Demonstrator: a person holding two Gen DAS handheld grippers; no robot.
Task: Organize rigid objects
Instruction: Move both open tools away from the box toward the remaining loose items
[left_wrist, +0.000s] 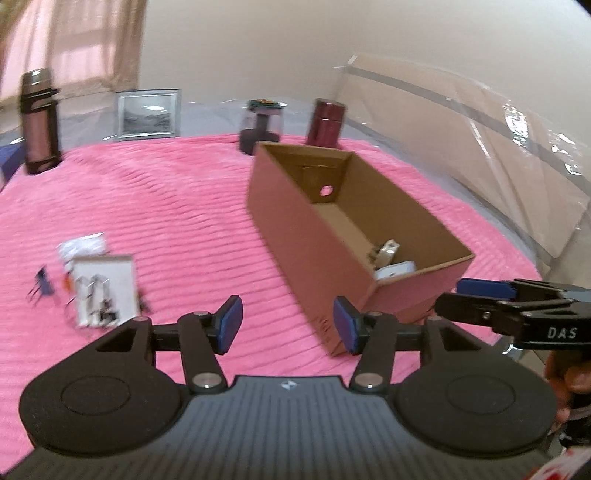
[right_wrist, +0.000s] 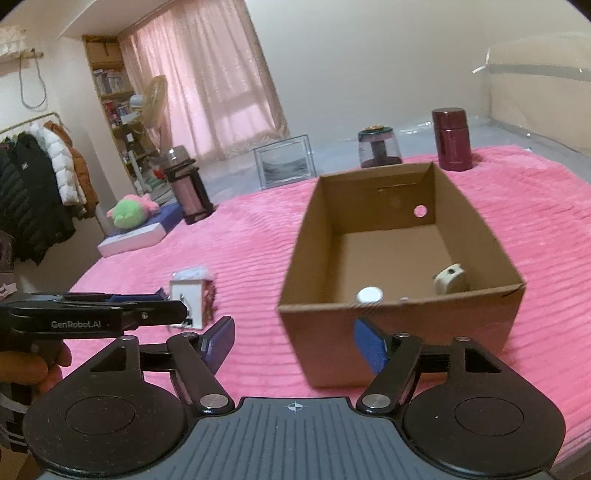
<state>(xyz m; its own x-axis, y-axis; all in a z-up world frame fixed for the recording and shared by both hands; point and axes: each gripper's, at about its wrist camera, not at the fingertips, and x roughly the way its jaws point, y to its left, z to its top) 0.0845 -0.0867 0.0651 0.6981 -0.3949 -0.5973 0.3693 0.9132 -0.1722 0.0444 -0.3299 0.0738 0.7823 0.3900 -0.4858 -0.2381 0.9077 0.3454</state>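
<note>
A: What is sitting nearest?

B: The left claw (left_wrist: 288, 325), its blue pads standing apart with nothing between them, only pink blanket (left_wrist: 166, 206) showing under the gap. The right claw (right_wrist: 295, 341) is standing apart and empty too, angling down toward the near wall of the box (right_wrist: 399, 332).

A: Any writing?

B: From the left wrist view, the right claw's side is reading "DAS"; the rest is cut off. From the right wrist view, the left claw (right_wrist: 162, 308) is reading "GenRobot.AI", with a hand (right_wrist: 33, 365) wrapping its handle.

A: Where are the loose things lying?

B: Left of the box, a white card (left_wrist: 103, 290) with metal clips is lying on the blanket, a small clear packet (left_wrist: 83, 245) just behind it and a dark clip (left_wrist: 40, 286) to its left. All are blurring.

A: And inside the box?

B: A cream round piece (right_wrist: 450, 278) is resting by the near right corner, and a white disc (right_wrist: 369, 295) by the near wall.

A: Farther back?

B: A dark jar (left_wrist: 262, 125) and a maroon flask (left_wrist: 327, 123) are standing behind the box, a framed picture (left_wrist: 149, 114) left of them, and a tall brown bottle (left_wrist: 38, 122) far left.
</note>
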